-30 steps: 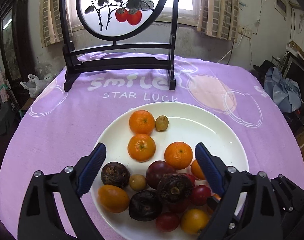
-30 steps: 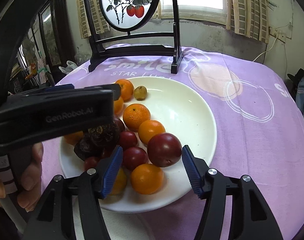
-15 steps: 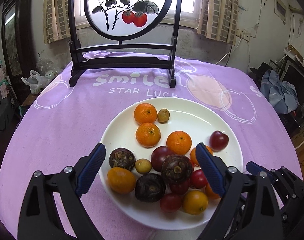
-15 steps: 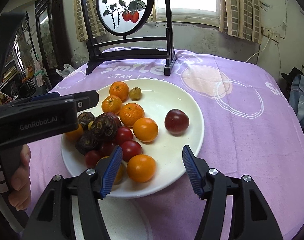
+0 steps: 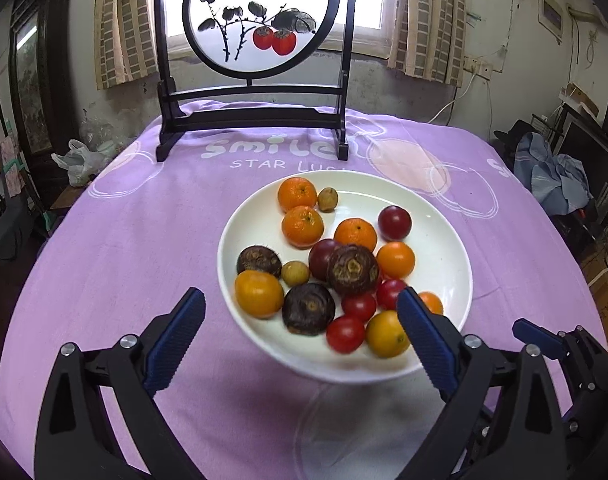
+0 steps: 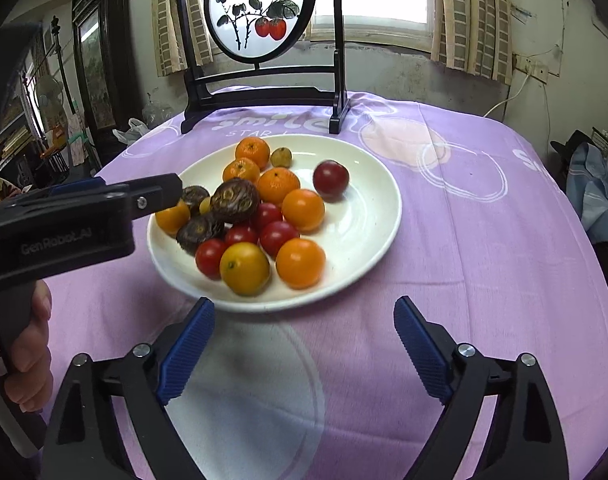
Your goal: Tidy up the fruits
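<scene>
purple cloth (image 5: pixel 116 248) covers the table under our left view, where the white plate (image 5: pixel 444 240) holds every fruit we can see — oranges, dark red plums, tomatoes. our left gripper (image 5: pixel 300 340) has just spread its jaws wide, nothing between the pads.

from the right view, the right gripper (image 6: pixel 304 344) has just been opening too, empty, short of the plate's near rim. one plum (image 6: pixel 330 175) sits apart from the pile; grouping looks barely begun.
</scene>
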The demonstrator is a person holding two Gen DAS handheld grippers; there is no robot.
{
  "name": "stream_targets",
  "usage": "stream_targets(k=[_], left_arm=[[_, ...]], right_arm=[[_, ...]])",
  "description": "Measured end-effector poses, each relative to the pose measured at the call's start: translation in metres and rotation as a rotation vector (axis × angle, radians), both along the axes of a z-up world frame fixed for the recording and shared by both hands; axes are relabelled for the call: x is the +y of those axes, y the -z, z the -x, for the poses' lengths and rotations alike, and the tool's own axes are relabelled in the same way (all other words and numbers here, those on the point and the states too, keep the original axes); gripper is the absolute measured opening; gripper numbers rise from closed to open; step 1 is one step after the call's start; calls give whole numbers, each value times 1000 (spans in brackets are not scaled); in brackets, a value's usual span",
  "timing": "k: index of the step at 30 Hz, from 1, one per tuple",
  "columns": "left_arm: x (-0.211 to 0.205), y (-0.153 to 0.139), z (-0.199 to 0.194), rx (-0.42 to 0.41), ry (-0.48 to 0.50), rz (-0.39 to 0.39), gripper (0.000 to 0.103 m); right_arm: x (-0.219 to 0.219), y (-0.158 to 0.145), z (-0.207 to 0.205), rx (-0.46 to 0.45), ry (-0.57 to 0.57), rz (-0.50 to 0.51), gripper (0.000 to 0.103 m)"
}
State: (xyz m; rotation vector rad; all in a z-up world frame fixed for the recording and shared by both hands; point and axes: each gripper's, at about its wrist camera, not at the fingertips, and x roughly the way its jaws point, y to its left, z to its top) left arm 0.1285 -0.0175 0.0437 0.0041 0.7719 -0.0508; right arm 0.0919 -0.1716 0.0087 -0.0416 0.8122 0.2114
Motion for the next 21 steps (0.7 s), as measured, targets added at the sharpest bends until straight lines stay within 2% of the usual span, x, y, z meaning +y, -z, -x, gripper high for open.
stream_targets(k=[3, 10, 14, 21], left_arm=[[1, 0, 16, -13, 10, -19, 98], [0, 7, 48, 1, 22, -28, 98], [-4, 13, 59, 8, 21, -60, 98], [-1, 23, 70, 32, 19, -49, 98]], right_arm=[[2, 5, 12, -6, 24, 34, 95], [-1, 15, 31, 12, 42, 3, 95], [-3, 17, 41, 3, 51, 1, 95], [-9, 21, 50, 0, 70, -16, 96]])
